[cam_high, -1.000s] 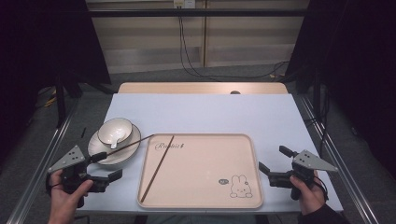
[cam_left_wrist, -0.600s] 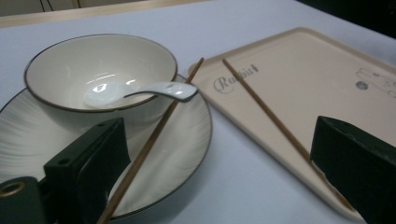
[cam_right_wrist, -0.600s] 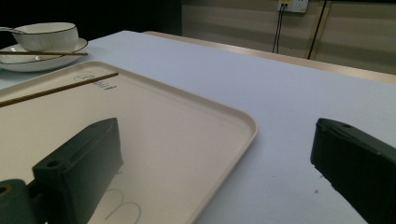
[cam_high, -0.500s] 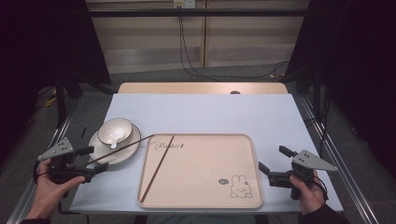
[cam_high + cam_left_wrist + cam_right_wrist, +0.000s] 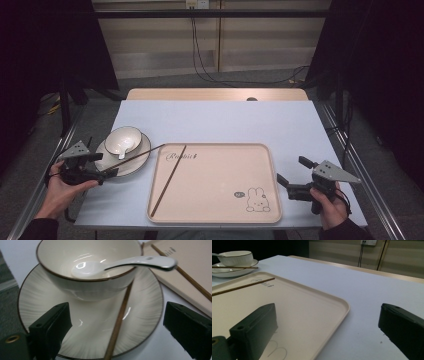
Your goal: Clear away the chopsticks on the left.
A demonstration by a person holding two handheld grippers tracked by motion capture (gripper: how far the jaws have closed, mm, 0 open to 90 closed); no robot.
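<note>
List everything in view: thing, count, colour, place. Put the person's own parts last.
table: one, pale blue-white top with a wooden far edge, centre of the high view.
tray: one, beige with a rabbit print, near middle of the table.
plate: one, white with a dark rim, left of the tray.
bowl: one, white with a dark rim, on the plate.
spoon: one, white, lying in the bowl, handle over the rim.
chopsticks: two, brown; one lies in the tray, one lies across the plate.
left gripper: one, black, jaws open, at the plate's near edge.
right gripper: one, black, jaws open, right of the tray.
</note>
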